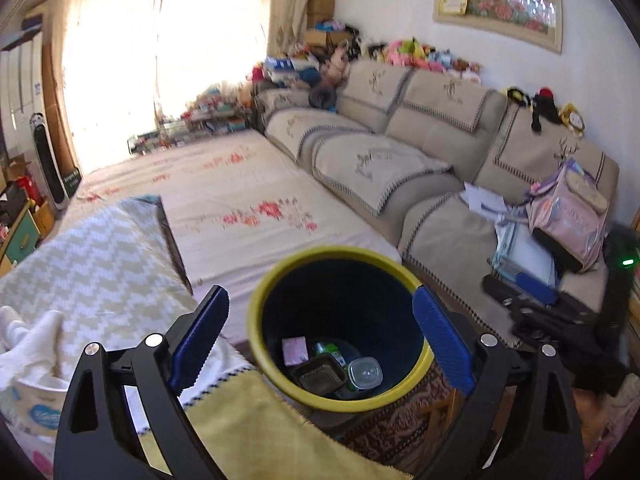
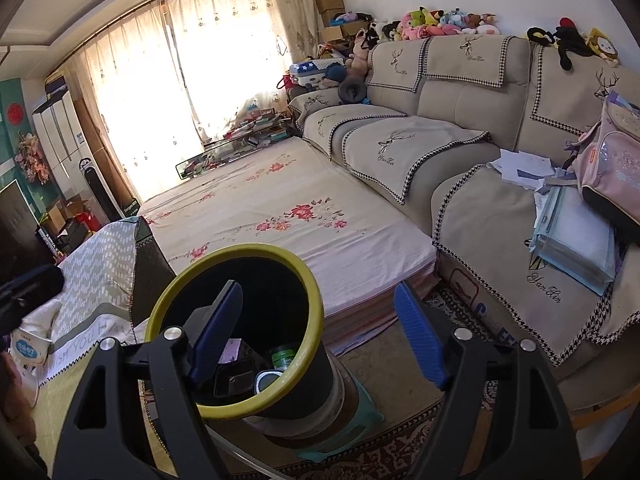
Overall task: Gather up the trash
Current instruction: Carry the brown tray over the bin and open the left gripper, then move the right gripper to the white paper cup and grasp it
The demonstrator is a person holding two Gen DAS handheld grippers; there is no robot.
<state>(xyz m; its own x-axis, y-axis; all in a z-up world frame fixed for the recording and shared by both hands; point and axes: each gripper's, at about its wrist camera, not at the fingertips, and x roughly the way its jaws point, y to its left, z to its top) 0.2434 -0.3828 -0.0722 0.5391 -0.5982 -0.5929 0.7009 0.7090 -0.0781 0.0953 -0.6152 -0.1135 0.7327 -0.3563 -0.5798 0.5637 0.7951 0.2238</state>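
A dark trash bin with a yellow-green rim stands on the floor beside the mattress. It holds a pink packet, a black tray, a clear lidded cup and a green bottle. It also shows in the right wrist view, with the black tray and a green lid inside. My left gripper is open and empty above the bin's mouth. My right gripper is open and empty, its left finger over the bin.
A floral-sheeted mattress lies ahead. A beige sofa at the right carries papers and a pink backpack. A cloth-covered table with a tissue pack is at the left. A patterned rug lies below.
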